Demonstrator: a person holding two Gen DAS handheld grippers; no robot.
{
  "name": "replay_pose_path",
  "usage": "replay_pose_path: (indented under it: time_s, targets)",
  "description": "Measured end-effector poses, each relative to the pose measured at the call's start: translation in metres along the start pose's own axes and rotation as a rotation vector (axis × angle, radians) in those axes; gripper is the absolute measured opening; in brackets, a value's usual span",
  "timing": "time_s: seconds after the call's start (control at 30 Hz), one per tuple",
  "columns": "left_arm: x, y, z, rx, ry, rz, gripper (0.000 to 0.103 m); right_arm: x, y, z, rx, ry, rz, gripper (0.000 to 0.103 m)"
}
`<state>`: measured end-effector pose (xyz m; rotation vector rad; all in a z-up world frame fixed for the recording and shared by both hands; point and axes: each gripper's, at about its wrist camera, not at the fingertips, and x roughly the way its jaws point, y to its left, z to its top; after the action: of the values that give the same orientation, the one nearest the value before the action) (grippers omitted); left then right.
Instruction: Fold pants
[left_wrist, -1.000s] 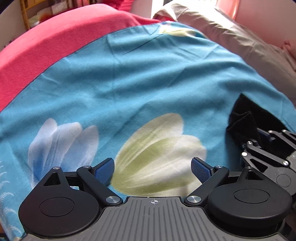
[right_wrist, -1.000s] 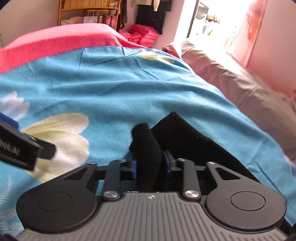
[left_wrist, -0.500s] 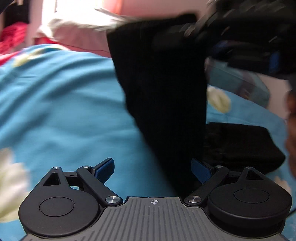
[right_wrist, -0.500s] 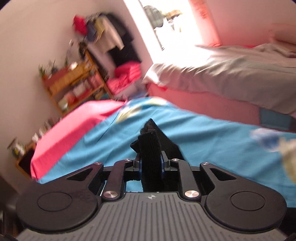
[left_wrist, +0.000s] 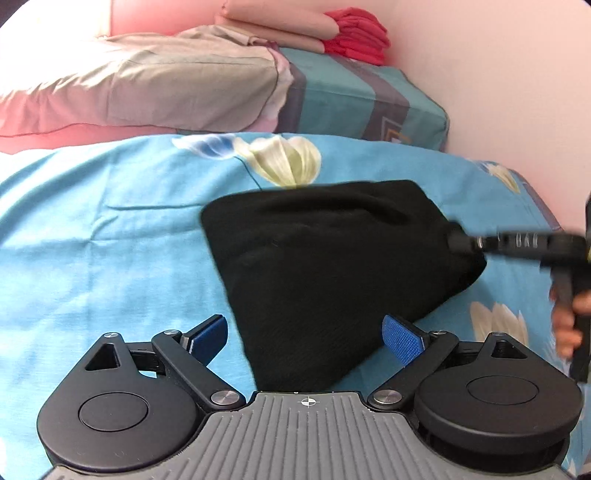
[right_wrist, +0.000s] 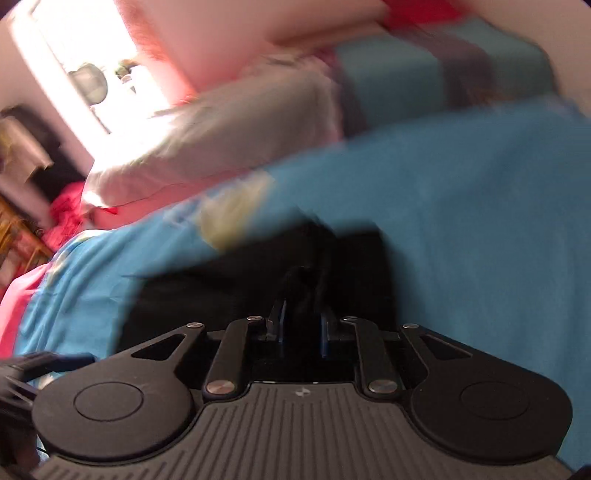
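The black pants (left_wrist: 325, 258) lie folded over on the blue flowered bedsheet (left_wrist: 110, 236). My left gripper (left_wrist: 304, 338) is open, its blue pads on either side of the near corner of the pants without gripping it. My right gripper (right_wrist: 302, 325) is shut on a bunch of the black pants (right_wrist: 258, 291); in the left wrist view it shows at the right edge of the pants (left_wrist: 458, 242). The right wrist view is blurred by motion.
A beige pillow (left_wrist: 155, 88) and a striped teal folded quilt (left_wrist: 362, 99) lie at the head of the bed, with red folded cloth (left_wrist: 354, 33) on top. A pink wall (left_wrist: 498, 74) stands to the right. A bright window (right_wrist: 92, 74) is at the far left.
My right gripper carried the raised pant fabric over and down onto the rest of the pants. The pants now lie flat in front of my left gripper. Both cameras swung toward the bed's head.
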<state>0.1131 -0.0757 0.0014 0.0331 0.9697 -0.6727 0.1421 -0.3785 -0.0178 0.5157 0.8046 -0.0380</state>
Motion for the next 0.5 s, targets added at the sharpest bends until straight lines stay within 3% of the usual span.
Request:
replay_pose_path:
  time_s: [0.13, 0.23, 0.3, 0.37, 0.43, 0.47, 0.5]
  targets:
    - [-0.006, 0.008, 0.016, -0.012, -0.032, 0.041, 0.103, -0.014, -0.006, 0.001, 0.037, -0.099, 0.022, 0.014]
    - [0.0, 0.015, 0.026, -0.045, -0.037, 0.068, 0.103, -0.003, -0.007, 0.016, 0.061, -0.094, 0.056, 0.021]
    - [0.009, 0.023, 0.031, -0.063, -0.02, 0.068, 0.103, 0.008, -0.008, 0.022, 0.066, -0.091, 0.062, 0.063]
    - [0.014, 0.026, 0.029, -0.071, 0.004, 0.089, 0.103, 0.021, -0.007, 0.029, 0.07, -0.081, 0.069, 0.069]
    - [0.023, 0.027, 0.026, -0.083, 0.026, 0.096, 0.103, 0.038, -0.005, 0.032, 0.066, -0.037, 0.071, 0.061]
    - [0.027, 0.027, 0.024, -0.09, 0.035, 0.096, 0.103, 0.044, 0.0, 0.032, 0.05, -0.023, 0.059, 0.046]
    - [0.024, 0.028, 0.021, -0.099, 0.043, 0.096, 0.103, 0.047, 0.008, 0.029, 0.009, -0.021, 0.037, 0.018]
